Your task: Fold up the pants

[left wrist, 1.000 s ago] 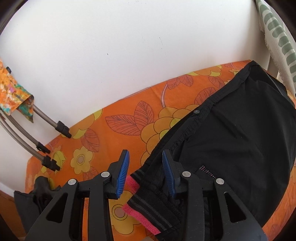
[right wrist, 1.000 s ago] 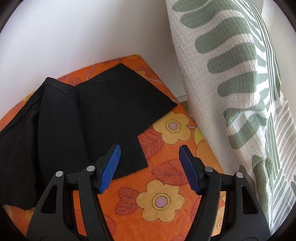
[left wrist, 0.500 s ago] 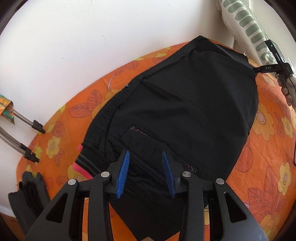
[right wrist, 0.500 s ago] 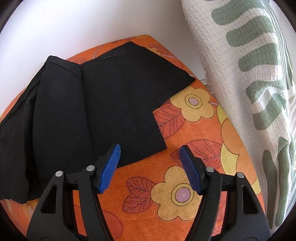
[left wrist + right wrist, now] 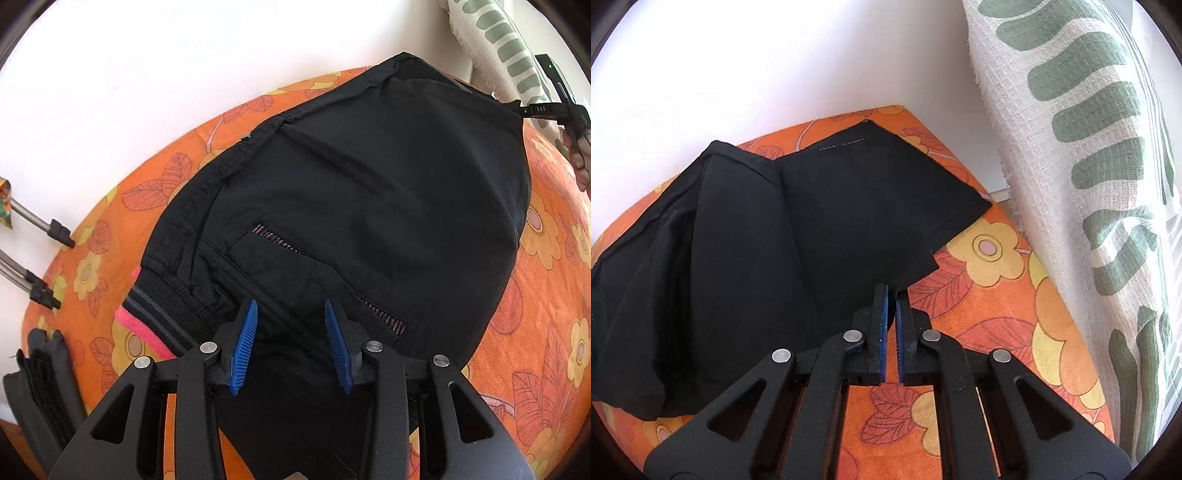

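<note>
left tongs (image 5: 290, 341) apart over black pants (image 5: 369, 192) | right tongs (image 5: 891, 295) just closed, clamped on pants hem

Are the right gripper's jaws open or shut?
Shut: the right gripper has just closed, pads nearly together at the black pants hem corner.

A home, by its looks: orange flowered cover (image 5: 990, 314), leaf-patterned curtain (image 5: 1089, 184), metal rack legs (image 5: 33, 221), white wall (image 5: 166, 74).

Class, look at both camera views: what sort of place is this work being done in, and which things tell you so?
Probably a room in a home, perhaps a bedroom or laundry corner. Black pants lie on an orange flowered cover against a plain white wall, with a green-patterned white cloth hanging beside it.
</note>
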The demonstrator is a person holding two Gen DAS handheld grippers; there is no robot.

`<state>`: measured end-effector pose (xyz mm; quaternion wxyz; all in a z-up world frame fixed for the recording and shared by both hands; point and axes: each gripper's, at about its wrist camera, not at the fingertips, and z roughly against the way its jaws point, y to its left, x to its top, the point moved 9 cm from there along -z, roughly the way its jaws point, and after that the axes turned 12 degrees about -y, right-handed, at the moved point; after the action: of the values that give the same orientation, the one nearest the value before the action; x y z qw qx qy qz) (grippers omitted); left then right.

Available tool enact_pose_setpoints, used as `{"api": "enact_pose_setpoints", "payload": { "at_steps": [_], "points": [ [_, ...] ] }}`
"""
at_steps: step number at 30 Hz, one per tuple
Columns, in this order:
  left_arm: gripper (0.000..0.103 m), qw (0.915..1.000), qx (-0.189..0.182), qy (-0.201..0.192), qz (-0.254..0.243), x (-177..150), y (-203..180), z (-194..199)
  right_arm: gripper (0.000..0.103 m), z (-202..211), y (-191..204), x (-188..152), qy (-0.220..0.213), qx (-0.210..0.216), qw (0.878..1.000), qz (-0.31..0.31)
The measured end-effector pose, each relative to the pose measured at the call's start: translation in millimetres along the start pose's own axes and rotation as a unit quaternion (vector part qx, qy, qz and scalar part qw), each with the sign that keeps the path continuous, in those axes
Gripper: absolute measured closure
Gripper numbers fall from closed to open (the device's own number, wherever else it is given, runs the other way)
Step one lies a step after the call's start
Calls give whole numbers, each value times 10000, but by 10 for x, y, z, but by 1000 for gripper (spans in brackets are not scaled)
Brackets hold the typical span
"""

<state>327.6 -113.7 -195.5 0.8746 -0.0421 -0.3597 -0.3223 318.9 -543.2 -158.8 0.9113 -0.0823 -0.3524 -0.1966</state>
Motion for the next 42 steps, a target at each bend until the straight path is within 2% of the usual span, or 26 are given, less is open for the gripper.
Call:
{"api": "enact_pose_setpoints", "payload": {
  "at_steps": [4,6,8,11,15,18,19,20,22,23,24,26,28,31,35,38,40,42],
  "points": [
    [63,10000,-12,-13,85,-7,26,3,101,-54,-62,262,-242,-405,9978,460],
    [63,9999,5,-24,105,-11,29,12,101,-91,-112,476,-522,-835,9909,919],
    [63,9999,23,-27,94,-13,23,22,101,-165,-189,664,-650,-1141,9852,1104],
    [63,10000,19,-8,78,-28,34,12,101,-325,-377,783,-544,-1321,9859,869],
    [63,10000,13,27,26,-16,27,-1,101,-518,-437,738,-377,-1495,9830,998],
    [63,10000,-1,35,-9,-15,20,-9,100,-678,-486,485,177,-1295,9880,823],
    [63,10000,-7,41,-14,-15,23,-13,99,-729,-519,420,332,-1339,9869,837],
    [63,10000,-13,48,-9,-14,29,-17,93,-726,-538,409,289,-1377,9864,853],
    [63,10000,-2,49,-3,-7,35,-25,73,-629,-568,473,31,-1510,9850,828],
    [63,10000,8,40,-23,-6,34,-27,54,-567,-568,528,-110,-1451,9866,731],
    [63,10000,16,31,-42,-7,35,-31,48,-490,-523,577,-254,-1335,9888,618],
    [63,10000,22,19,-42,-9,33,-36,48,-373,-452,735,-510,-1074,9918,468],
    [63,10000,18,10,-13,-10,33,-37,48,-377,-326,897,-591,-688,9950,407],
    [63,10000,19,-12,34,-15,40,-36,45,-580,-147,1071,-427,-190,9987,205],
    [63,10000,14,-29,60,-27,50,-24,45,-846,201,1123,-173,356,9992,-20],
    [63,10000,21,-13,8,-23,40,-21,52,-987,618,1043,71,831,9963,209],
    [63,10000,16,-17,-12,-19,32,-24,56,-1087,831,923,249,848,9944,580],
    [63,10000,-5,-22,27,-17,34,-25,56,-1240,897,843,219,380,9929,1102]
  ]
}}
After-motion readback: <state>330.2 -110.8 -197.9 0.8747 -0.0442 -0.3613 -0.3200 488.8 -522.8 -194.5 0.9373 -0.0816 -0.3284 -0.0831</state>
